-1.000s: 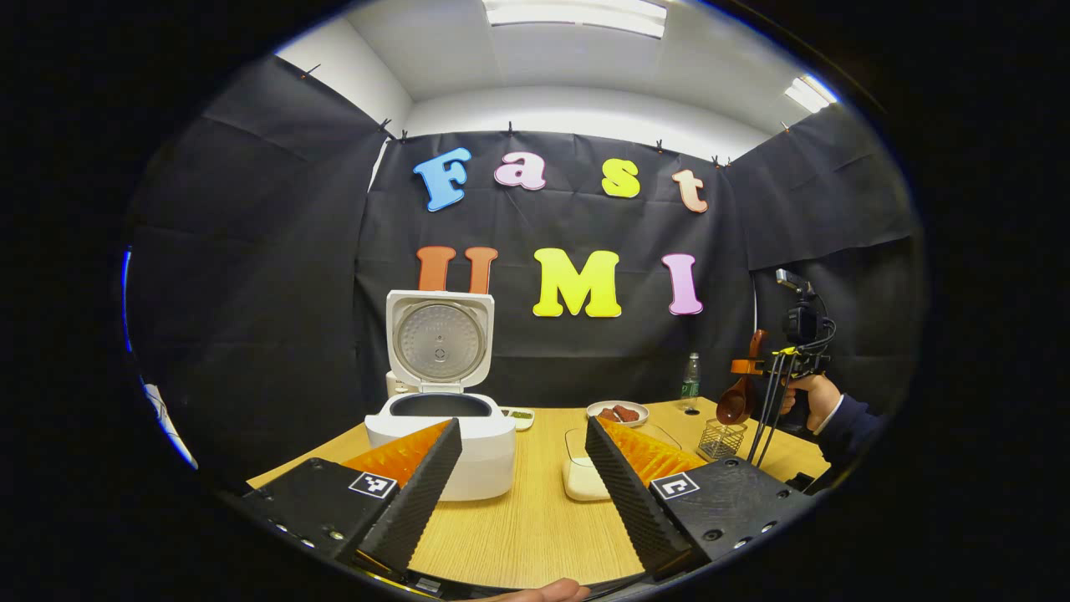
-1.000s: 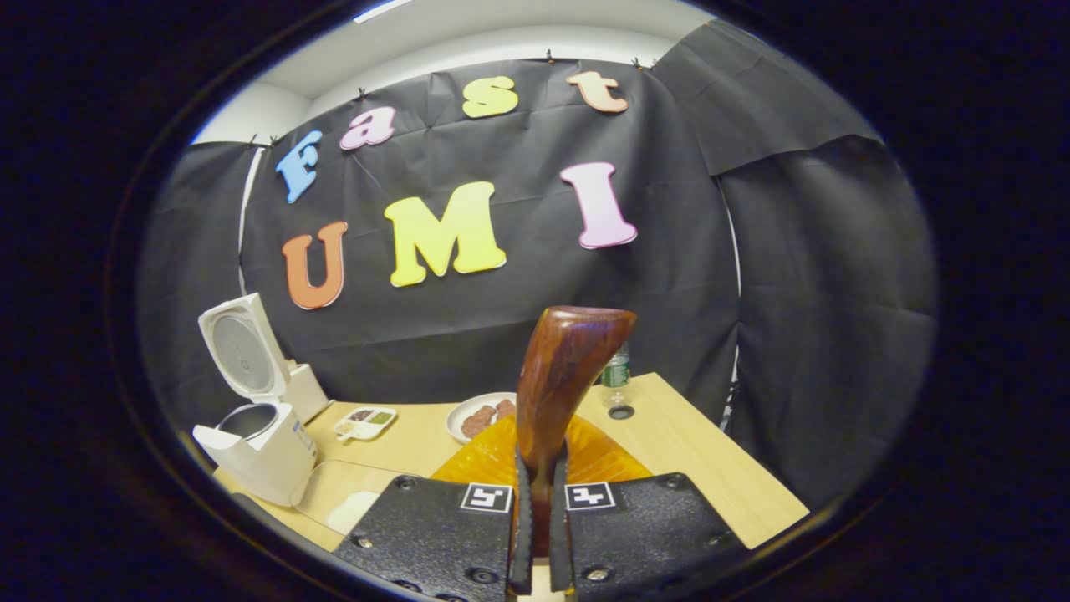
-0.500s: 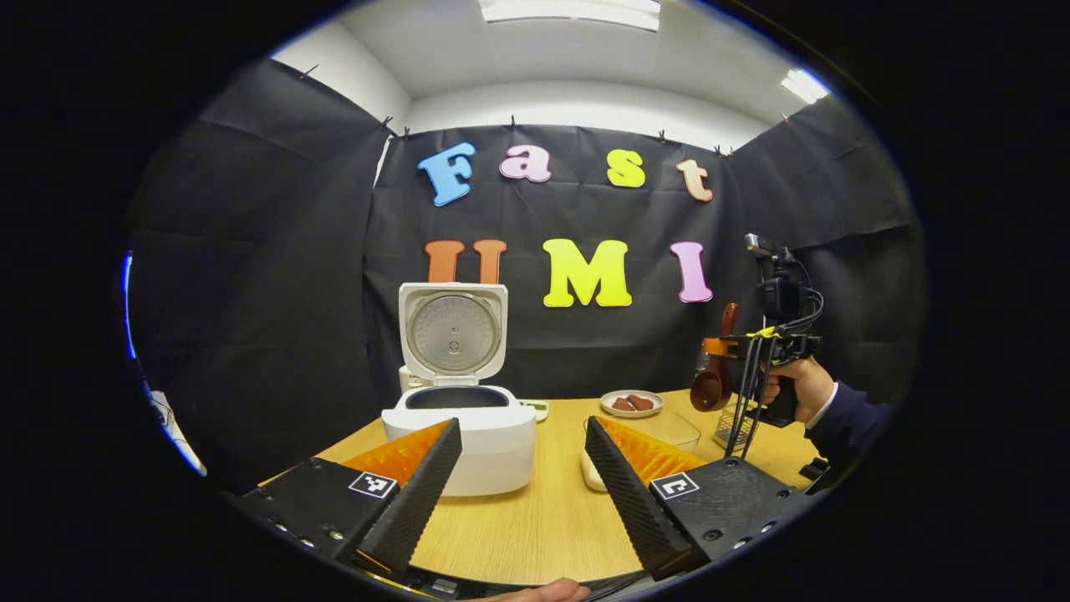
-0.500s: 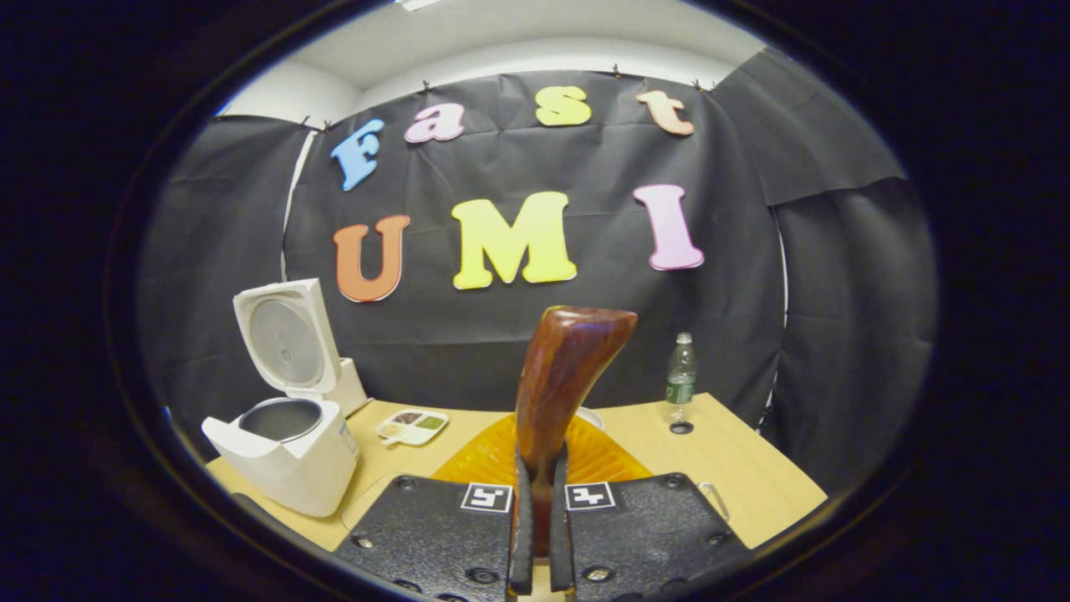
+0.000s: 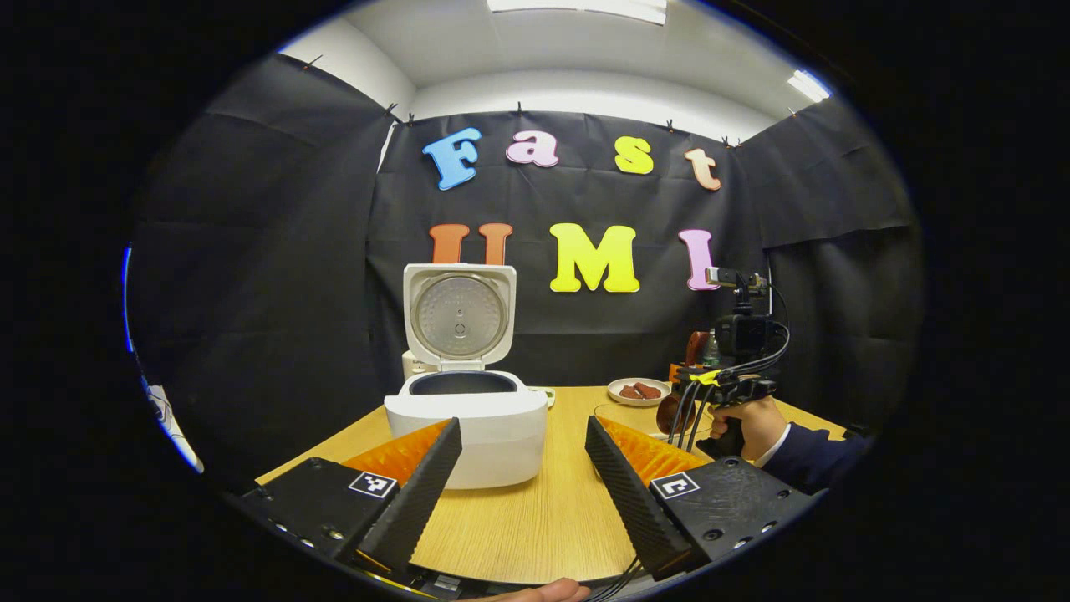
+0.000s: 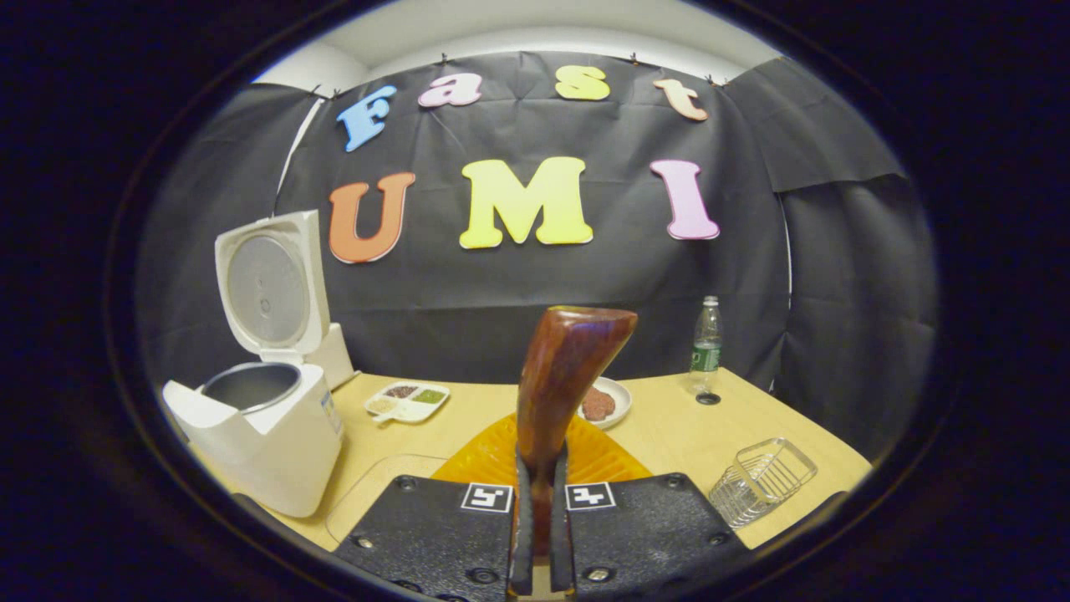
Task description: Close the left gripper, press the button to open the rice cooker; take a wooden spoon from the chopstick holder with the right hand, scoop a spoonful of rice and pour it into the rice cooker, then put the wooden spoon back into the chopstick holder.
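The white rice cooker (image 5: 465, 422) stands on the table with its lid (image 5: 458, 312) raised upright and the dark pot bare. My left gripper (image 5: 522, 423) hovers open in front of it, holding nothing. At the right a hand carries my right gripper (image 5: 726, 378), with the wooden spoon's bowl (image 5: 668, 412) hanging low over a clear container (image 5: 617, 410). In the right gripper view my right gripper (image 6: 539, 458) is shut on the wooden spoon's brown handle (image 6: 567, 368). The wire chopstick holder (image 6: 761, 481) sits at the lower right, the rice cooker (image 6: 263, 439) at the left.
A sectioned sauce dish (image 6: 407, 400), a plate of reddish food (image 6: 603, 402) and a water bottle (image 6: 706, 346) stand along the back of the wooden table (image 6: 669, 435). The clear container's rim (image 6: 368, 493) lies just left of my right fingers. Black cloth walls close the booth.
My right gripper has come down and leftward with the spoon, from above the chopstick holder to low over the clear container. The left gripper has stayed open, drifting slightly.
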Tool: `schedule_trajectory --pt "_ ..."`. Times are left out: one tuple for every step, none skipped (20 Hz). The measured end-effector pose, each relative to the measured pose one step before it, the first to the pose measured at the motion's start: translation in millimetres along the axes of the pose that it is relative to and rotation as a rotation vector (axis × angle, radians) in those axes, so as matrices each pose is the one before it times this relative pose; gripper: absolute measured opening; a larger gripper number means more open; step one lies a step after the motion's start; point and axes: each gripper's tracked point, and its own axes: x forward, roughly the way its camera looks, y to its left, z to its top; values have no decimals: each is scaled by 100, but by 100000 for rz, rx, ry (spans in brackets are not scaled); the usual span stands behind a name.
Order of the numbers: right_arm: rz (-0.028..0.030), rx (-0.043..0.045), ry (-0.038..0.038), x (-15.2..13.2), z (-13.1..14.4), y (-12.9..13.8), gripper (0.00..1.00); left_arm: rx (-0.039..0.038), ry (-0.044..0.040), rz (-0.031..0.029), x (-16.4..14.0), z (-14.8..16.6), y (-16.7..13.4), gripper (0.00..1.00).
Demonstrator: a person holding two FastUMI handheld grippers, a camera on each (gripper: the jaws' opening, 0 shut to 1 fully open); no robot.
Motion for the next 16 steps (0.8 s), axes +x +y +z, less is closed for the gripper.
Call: schedule_trajectory --pt "-1447 -1959 847 305 -693 -107 10 -68 292 388 240 -94 214 95" --pt "-1652 -2424 238 285 -525 -197 10 -409 278 54 36 -173 118 95" --pt "-1317 -2561 -241 224 -271 -86 10 -618 254 -202 268 -96 -26 95" --pt "309 -3189 195 265 -356 466 10 -711 470 -149 230 -138 -68 95" --pt "167 -3506 1599 413 -590 396 10 -870 644 -81 283 -216 -85 95" --pt "-622 -2663 2608 375 -939 -19 10 -848 1197 -416 74 -389 -247 95" --pt "1280 -73 1716 15 -534 445 10 -416 858 -911 66 -286 -398 95" --pt "2604 1315 761 67 -196 798 10 52 666 -546 67 -198 -163 95" --pt "3294 2413 1335 -176 -155 887 10 413 384 -16 204 -77 -82 95" --pt "3699 2448 1772 -248 -324 877 10 430 249 164 -64 6 67 95" --pt "3750 2058 1926 -102 -307 840 10 8 293 165 180 -87 -60 95" --pt "4143 2082 1741 -71 -250 964 10 -521 458 -310 -8 -116 -247 95" --pt "3844 2566 786 -194 -46 856 10 -455 548 -797 88 -203 -399 95" --pt "4145 2801 772 48 -112 833 10 -184 -146 -375 -22 98 -277 94" --pt "3646 2613 1372 -176 -153 689 10 97 41 -397 119 -51 -250 94" --pt "3140 2945 1601 -226 -256 574 10 327 491 -364 -1 -248 -153 94"
